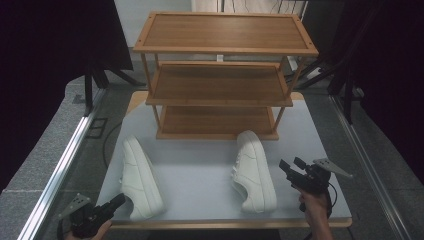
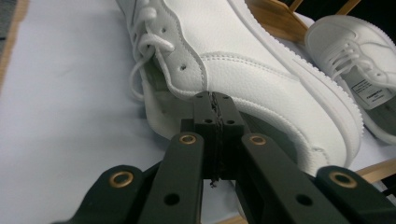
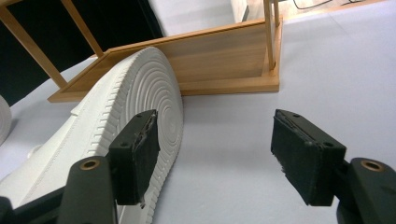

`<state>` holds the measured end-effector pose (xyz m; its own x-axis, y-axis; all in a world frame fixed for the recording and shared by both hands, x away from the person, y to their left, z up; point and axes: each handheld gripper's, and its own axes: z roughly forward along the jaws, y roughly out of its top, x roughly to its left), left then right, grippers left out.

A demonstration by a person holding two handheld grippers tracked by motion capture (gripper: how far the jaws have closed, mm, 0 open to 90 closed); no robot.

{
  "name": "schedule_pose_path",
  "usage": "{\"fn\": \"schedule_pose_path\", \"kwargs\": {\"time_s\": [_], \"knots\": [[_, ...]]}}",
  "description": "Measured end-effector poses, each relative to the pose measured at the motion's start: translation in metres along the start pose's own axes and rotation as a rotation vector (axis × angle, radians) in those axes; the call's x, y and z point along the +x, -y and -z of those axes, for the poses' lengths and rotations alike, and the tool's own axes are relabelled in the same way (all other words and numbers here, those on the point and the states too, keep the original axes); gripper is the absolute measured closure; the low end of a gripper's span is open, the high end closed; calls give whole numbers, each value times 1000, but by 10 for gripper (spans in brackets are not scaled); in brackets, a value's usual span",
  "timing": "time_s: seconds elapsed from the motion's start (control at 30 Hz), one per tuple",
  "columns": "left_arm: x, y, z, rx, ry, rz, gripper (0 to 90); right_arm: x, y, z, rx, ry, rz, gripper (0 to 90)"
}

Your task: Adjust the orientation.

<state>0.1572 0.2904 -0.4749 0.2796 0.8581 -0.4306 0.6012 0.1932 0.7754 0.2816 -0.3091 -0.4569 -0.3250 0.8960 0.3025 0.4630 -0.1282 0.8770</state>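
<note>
Left gripper [image 1: 119, 200] sits at the near left corner of the table [image 1: 200, 172], jaws clenched together with nothing between them. In the left gripper view the closed tips are right at the heel collar of the left shoe [image 2: 243, 70]; can't tell if they touch it. That left shoe [image 1: 140, 177] is a white lace-up sneaker lying on its side, toe pointing away toward the shelf, heel near the table's front edge.

Middle back: three-tier wooden shoe rack [image 1: 220, 75], all tiers bare.

Right shoe [image 1: 254, 172], also a white sneaker, lies on its side, toe near the rack's bottom tier. The left gripper view shows a printed label on its insole [image 2: 373, 93], too small to read. The right gripper view shows its ribbed white sole [image 3: 149, 98] with concentric rings at the toe, no brand legible.

Right gripper [image 1: 291, 166] hovers just beside that shoe, jaws released and spread wide, holding nothing.
</note>
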Motion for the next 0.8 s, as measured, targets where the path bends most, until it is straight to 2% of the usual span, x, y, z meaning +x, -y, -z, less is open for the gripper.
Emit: {"fn": "schedule_pose_path", "kwargs": {"time_s": [0.1,0.2,0.47,0.67,0.8], "knots": [[-1,-3,1,-14,12,3,897,0,1,-1,2,2,-4,321],[-7,-7,0,-13,1,-12,897,0,2,-1,8,5,-16,321],[-16,-18,-4,-17,20,-36,897,-4,2,1,2,17,-37,323],[-28,-31,-12,-15,60,-74,896,-5,2,2,-1,20,-45,323],[-41,-44,-29,3,99,-105,896,-6,2,2,2,24,-47,323]]}}
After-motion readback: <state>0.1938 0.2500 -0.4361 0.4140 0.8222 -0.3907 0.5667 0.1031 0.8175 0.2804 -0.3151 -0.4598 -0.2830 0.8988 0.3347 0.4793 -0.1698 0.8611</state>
